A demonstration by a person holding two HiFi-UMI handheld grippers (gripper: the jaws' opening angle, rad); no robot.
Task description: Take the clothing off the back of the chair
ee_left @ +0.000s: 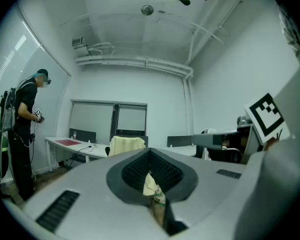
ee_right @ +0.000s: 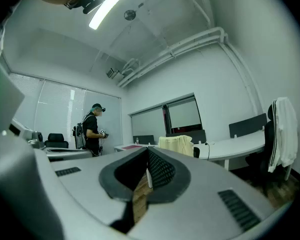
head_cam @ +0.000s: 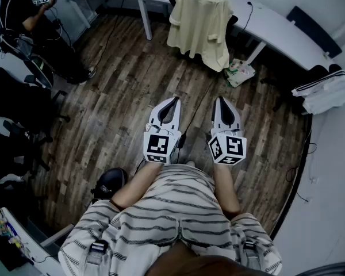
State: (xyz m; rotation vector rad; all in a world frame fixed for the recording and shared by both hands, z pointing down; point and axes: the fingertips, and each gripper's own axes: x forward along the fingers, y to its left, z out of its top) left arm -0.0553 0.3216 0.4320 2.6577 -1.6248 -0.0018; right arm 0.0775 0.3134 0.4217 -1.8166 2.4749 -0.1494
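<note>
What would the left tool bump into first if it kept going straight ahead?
Most likely the yellow garment hanging ahead: the left tool aims roughly at it with nothing visible between, though depth is hard to judge.

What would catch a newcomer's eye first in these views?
The pale yellow garment draped over a chair stands out at the top centre of the head view. Below it, the left tool and right tool are held side by side over the wood floor, both shut and empty. A white jacket with black stripes hangs at far right.
</note>
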